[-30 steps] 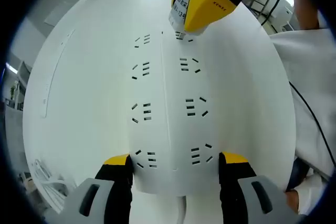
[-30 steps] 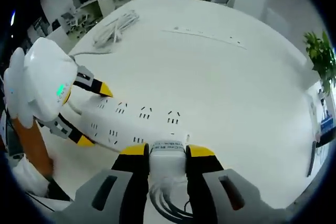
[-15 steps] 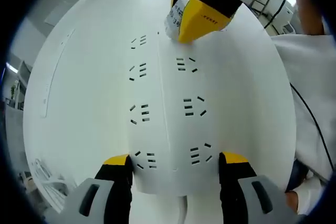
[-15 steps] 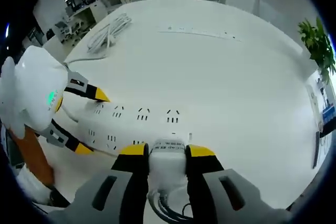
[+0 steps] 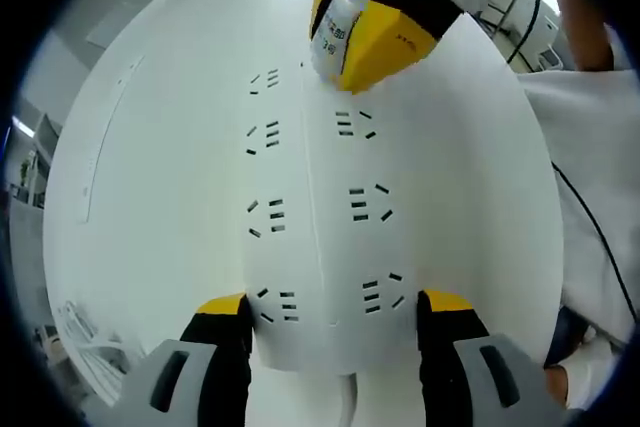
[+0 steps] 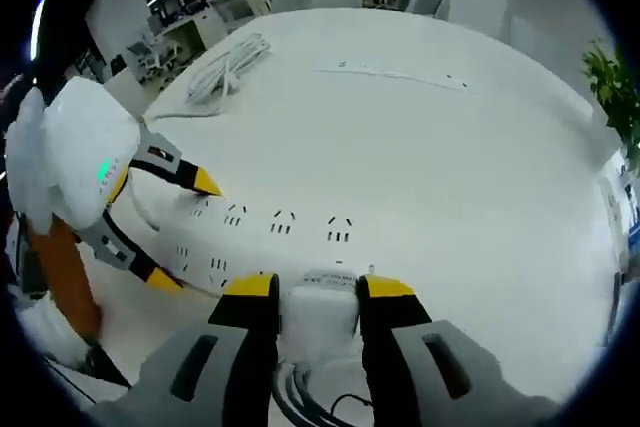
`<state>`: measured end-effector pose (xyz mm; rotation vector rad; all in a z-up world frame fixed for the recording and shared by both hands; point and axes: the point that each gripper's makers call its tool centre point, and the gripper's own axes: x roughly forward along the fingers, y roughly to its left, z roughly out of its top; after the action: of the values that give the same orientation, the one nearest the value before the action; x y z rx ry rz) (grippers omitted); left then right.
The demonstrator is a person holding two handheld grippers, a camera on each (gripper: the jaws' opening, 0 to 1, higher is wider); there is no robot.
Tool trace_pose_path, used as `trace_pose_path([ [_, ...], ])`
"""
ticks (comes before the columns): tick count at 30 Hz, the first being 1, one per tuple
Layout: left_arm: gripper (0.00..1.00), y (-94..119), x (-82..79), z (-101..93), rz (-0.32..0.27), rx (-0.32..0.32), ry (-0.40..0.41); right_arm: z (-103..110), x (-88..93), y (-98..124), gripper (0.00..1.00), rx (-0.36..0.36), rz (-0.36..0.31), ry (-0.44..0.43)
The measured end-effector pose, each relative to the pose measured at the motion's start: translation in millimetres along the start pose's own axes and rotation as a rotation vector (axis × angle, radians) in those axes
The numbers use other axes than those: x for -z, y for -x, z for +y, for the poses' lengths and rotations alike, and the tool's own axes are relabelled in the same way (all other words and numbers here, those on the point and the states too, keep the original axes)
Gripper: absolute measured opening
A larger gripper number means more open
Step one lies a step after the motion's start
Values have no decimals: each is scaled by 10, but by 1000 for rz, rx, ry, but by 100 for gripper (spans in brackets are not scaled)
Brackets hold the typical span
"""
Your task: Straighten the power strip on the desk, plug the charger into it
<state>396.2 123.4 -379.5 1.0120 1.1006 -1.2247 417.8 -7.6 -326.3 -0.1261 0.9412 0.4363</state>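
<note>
Left gripper (image 5: 332, 309) clamps the near end of the power strip (image 5: 318, 207). Right gripper (image 6: 316, 292) grips the charger (image 6: 322, 310), poised at the strip's far end on the desk (image 6: 450, 167).

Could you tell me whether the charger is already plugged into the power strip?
Cannot tell: the charger, held by the right gripper, sits at the power strip's end socket; its prongs are hidden.

Charger (image 6: 320, 312) prongs and far socket hidden behind right tongs (image 5: 365, 32).
</note>
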Motion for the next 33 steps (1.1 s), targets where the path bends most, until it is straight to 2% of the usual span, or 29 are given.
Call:
trace_pose_path([
  [2, 68, 2, -1, 5, 0, 0, 2, 136, -11, 41, 50, -82, -47, -67],
  [3, 68, 2, 0, 26, 0, 1, 4, 186, -44, 80, 56, -133, -68, -75],
  [4, 68, 1, 1, 37, -1, 0, 4, 218, -107, 124, 59, -173, -112, -65],
  [5, 68, 0, 2, 44, -3, 1, 4, 218, -137, 188, 59, -196, -147, -81],
  [7, 68, -1, 0, 47, -4, 1, 6, 180, -203, 327, 57, -246, -204, -53],
  [9, 68, -1, -1, 52, -4, 1, 8, 62, -211, 455, 57, -256, -261, -75],
  [10, 68, -2, -1, 53, -4, 1, 8, -19, -195, 501, 54, -251, -280, -10],
  [12, 68, -3, -3, 60, -4, 2, 8, -160, -229, 573, 47, -181, -378, 220],
  [13, 68, -3, -3, 63, -4, 2, 8, -226, -251, 598, 49, -140, -430, 299],
  [14, 68, -3, -3, 66, -3, 2, 8, -243, -265, 613, 54, -130, -458, 342],
  [15, 68, -3, -4, 70, -2, 2, 8, -186, -288, 656, 58, -174, -514, 382],
  [17, 68, -3, -5, 73, -3, 3, 8, -34, -260, 710, 61, -302, -533, 385],
  [18, 68, -2, -5, 77, -8, 3, 8, 20, -277, 741, 63, -340, -554, 402],
  [19, 68, -1, -5, 78, -12, 4, 8, 53, -279, 757, 62, -356, -565, 438],
  [20, 68, -1, -8, 81, -18, 5, 6, 104, -266, 768, 60, -383, -579, 515],
  [23, 68, -4, -7, 95, -24, 7, 3, 138, -172, 645, 44, -418, -548, 659],
  [24, 68, -3, -9, 98, -22, 7, 3, 105, -163, 574, 36, -391, -546, 737],
  [25, 68, -1, -10, 98, -20, 7, 4, 107, -157, 518, 34, -388, -554, 787],
  [28, 68, 4, -16, 93, -15, 6, 4, 194, -48, 330, 32, -493, -505, 812],
  [29, 68, 6, -18, 92, -13, 6, 4, 180, -87, 282, 34, -485, -525, 829],
  [30, 68, 7, -19, 92, -11, 6, 5, 156, -73, 234, 33, -490, -499, 824],
  [33, 68, 8, -18, 98, -10, 5, 5, 172, -104, 238, 29, -508, -513, 841],
])
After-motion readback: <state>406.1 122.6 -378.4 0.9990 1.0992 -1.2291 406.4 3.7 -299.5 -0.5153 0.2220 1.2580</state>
